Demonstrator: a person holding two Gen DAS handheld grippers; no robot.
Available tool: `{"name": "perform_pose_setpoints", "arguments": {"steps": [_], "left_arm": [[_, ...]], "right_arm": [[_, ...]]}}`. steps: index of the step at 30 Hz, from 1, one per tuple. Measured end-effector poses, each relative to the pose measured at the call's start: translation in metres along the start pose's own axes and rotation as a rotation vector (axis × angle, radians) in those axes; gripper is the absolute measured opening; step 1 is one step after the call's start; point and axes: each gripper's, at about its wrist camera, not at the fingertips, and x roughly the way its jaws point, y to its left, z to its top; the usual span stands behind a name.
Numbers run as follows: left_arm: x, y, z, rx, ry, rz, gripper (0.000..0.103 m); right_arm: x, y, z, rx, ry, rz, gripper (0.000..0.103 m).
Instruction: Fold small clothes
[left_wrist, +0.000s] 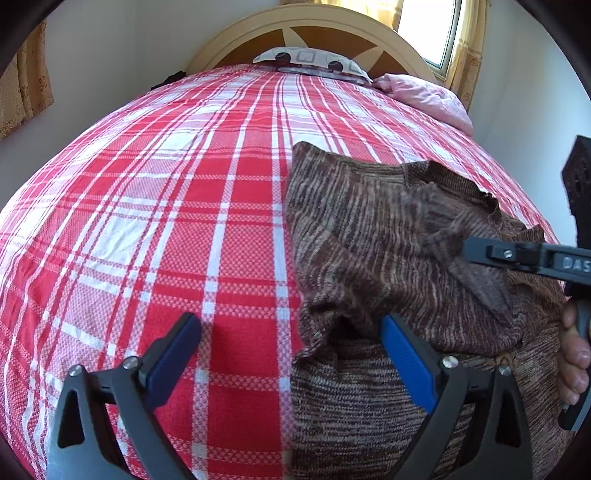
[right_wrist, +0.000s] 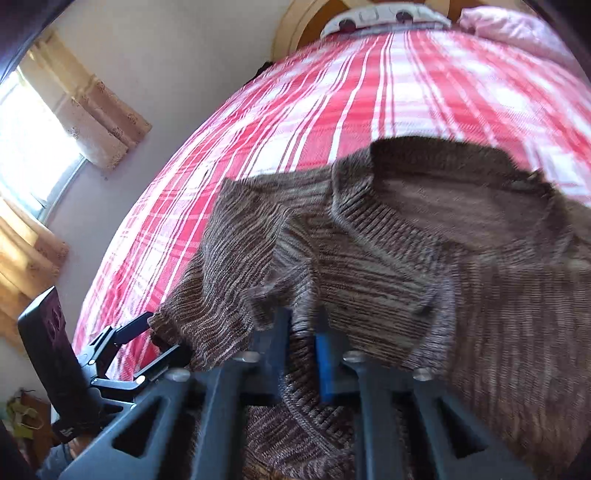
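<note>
The right gripper (right_wrist: 301, 332) has its jaws pressed nearly together, and a fold of the brown knitted sweater (right_wrist: 406, 251) is pinched between the blue pads; the picture is a little blurred there, but the knit goes clearly into the narrow gap. In the left wrist view the same gripper comes in from the right edge, its black finger lying on the sweater near the ribbed collar (left_wrist: 458, 184); I think it holds this part in order to carry it across the body of the garment and make a fold.

The left gripper (left_wrist: 291, 332) has its jaws spread wide and holds nothing; one finger stands over the bare bedcover, the other is beside the loose left edge of the sweater, where the cloth is turned up and makes a small dark pocket. It seems to wait there, ready to take this edge or to press it flat while the other side is moved; this is only my judgement.

The sweater lies on the red and white plaid bedcover (left_wrist: 166, 221), on the near right part of the bed, rumpled and partly doubled over itself; the folding looks begun but far from finished. A person's hand (left_wrist: 574, 354) is seen at the right edge, around the handle of the right gripper.

Farther away, at the head of the bed, there is a patterned pillow (left_wrist: 310, 59) against the rounded headboard (left_wrist: 325, 29); a pink pillow (left_wrist: 428, 98) is beside it, near the window with yellow curtains (left_wrist: 469, 55).
</note>
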Motion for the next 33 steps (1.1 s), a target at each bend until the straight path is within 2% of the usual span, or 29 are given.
{"name": "perform_pose_setpoints", "arguments": {"steps": [4, 6, 8, 10, 11, 13, 14, 18, 19, 20, 23, 25, 26, 28, 30, 32, 33], "left_arm": [[0.001, -0.002, 0.000, 0.008, 0.004, 0.010, 0.102], [0.002, -0.003, 0.001, 0.013, 0.006, 0.017, 0.102], [0.003, -0.004, 0.001, 0.016, 0.008, 0.020, 0.103], [0.003, -0.004, 0.001, 0.014, 0.009, 0.020, 0.103], [0.003, -0.004, 0.001, 0.013, 0.009, 0.020, 0.103], [0.003, -0.004, 0.001, 0.014, 0.009, 0.020, 0.103], [0.003, -0.004, 0.001, 0.014, 0.009, 0.020, 0.103], [0.003, -0.004, 0.001, 0.015, 0.008, 0.023, 0.103], [0.003, -0.004, 0.001, 0.014, 0.008, 0.021, 0.103], [0.003, -0.003, 0.001, 0.013, 0.007, 0.020, 0.103], [0.003, -0.003, 0.001, 0.013, 0.007, 0.020, 0.103], [0.003, -0.003, 0.001, 0.011, 0.007, 0.019, 0.103], [0.003, -0.004, 0.001, 0.013, 0.007, 0.020, 0.103], [0.003, -0.003, 0.001, 0.013, 0.007, 0.020, 0.103], [0.003, -0.004, 0.001, 0.013, 0.007, 0.019, 0.103], [0.003, -0.003, 0.001, 0.013, 0.007, 0.020, 0.103], [0.003, -0.003, 0.001, 0.012, 0.007, 0.019, 0.103]], "right_arm": [[-0.032, 0.000, -0.003, -0.021, -0.095, -0.053, 0.011], [-0.045, -0.004, -0.003, -0.038, -0.137, -0.131, 0.011], [-0.045, -0.014, 0.001, -0.029, -0.133, -0.169, 0.011], [-0.043, -0.029, 0.003, 0.023, -0.106, -0.192, 0.019], [-0.046, -0.034, 0.000, 0.036, -0.113, -0.192, 0.024], [-0.050, -0.039, -0.008, 0.047, -0.102, -0.140, 0.024], [-0.052, -0.039, -0.012, 0.046, -0.098, -0.151, 0.024], [-0.067, -0.047, -0.026, 0.017, -0.131, -0.283, 0.024], [-0.073, -0.053, -0.029, 0.051, -0.141, -0.252, 0.024], [-0.077, -0.059, -0.032, 0.099, -0.136, -0.184, 0.025], [-0.075, -0.061, -0.039, 0.165, -0.111, -0.059, 0.071], [-0.069, -0.051, -0.042, 0.150, -0.083, -0.006, 0.071], [-0.065, -0.046, -0.044, 0.124, -0.071, -0.022, 0.071], [-0.055, -0.037, -0.045, 0.090, -0.057, -0.094, 0.064], [-0.046, -0.037, -0.047, 0.102, -0.018, -0.080, 0.026], [-0.053, -0.032, -0.048, 0.075, -0.045, -0.098, 0.009], [-0.060, -0.030, -0.048, 0.069, -0.066, -0.094, 0.009]]}}
